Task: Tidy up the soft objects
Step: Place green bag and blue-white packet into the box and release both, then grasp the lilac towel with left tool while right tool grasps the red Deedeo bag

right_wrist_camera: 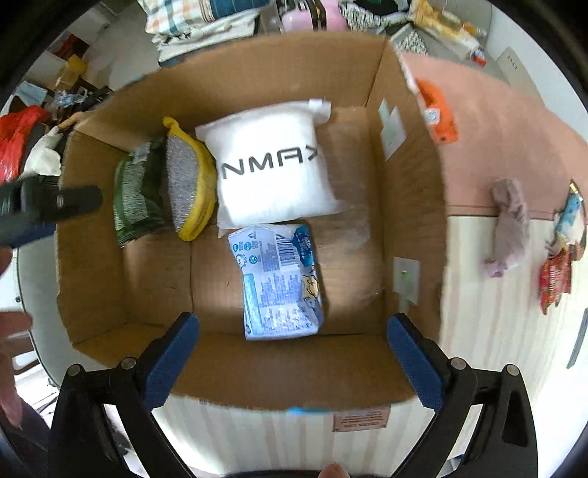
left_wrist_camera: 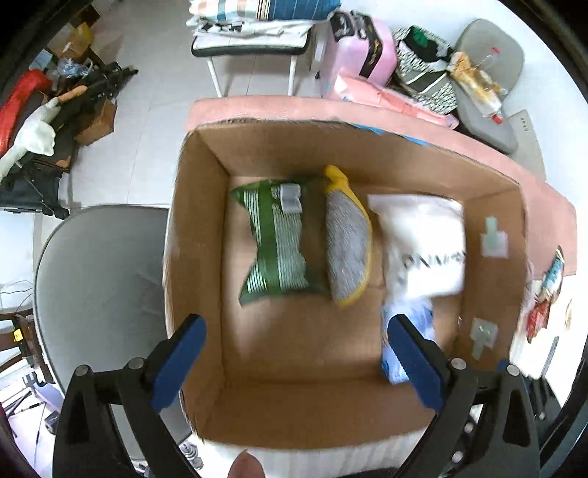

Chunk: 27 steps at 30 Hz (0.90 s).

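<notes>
Box: 4 soft packs lie in the cardboard box: green pack, yellow-edged pad, white pouch, blue packet.
Left gripper: your fingers are spread wide, holding nothing, above the near wall.
Right gripper: also released and bare, over the blue packet.
Remaining: a lilac cloth and snack bags lie outside, to your right.
Advice: likely fetch the cloth next; pinch its bunched middle, then set it in the bare corner.

Cluttered home room, folded bedding on a chair, pink suitcase, tiled floor
</notes>
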{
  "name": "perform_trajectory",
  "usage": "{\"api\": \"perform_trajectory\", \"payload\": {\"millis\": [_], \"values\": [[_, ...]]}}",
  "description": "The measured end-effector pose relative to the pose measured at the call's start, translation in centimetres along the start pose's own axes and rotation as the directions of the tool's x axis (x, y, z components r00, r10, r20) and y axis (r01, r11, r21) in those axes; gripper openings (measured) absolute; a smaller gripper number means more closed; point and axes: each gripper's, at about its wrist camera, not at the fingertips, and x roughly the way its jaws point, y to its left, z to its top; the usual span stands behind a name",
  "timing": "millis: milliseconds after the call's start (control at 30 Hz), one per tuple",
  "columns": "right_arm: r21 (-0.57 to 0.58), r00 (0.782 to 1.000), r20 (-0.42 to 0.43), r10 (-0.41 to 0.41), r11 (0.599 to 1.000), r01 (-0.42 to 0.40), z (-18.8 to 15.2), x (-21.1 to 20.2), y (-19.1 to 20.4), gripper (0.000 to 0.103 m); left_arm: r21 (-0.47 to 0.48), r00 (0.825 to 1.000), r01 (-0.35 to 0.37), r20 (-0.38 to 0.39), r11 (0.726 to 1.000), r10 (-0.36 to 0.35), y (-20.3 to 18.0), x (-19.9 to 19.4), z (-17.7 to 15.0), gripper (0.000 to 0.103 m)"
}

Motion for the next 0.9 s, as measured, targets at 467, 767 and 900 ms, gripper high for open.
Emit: {"api": "perform_trajectory", "payload": {"millis": [467,767,900], "values": [[-0.052,0.985,0.170,0.022,0.999,-0.013,-5.6,-8.7,-2.1,0.103,-0.012,0.983,-0.010,0.181,1.000,0.012,-1.9,-6.3,-10.0,0.103],[-0.030,0.978,0.183,0.097,0.995,-0.093,-7.7,-10.9,-4.9,0.103,0.023,0.975,-0.012,0.221,1.000,0.006,-5.7,-9.0,-11.0,0.103],[0.059,0.976,0.194,0.102,0.992,-0.116,-7.9,-11.9,-10.0,0.103,0.103,0.967,-0.047,0.253,0.994,0.019,-10.5,-10.2,-10.2,0.102]]}}
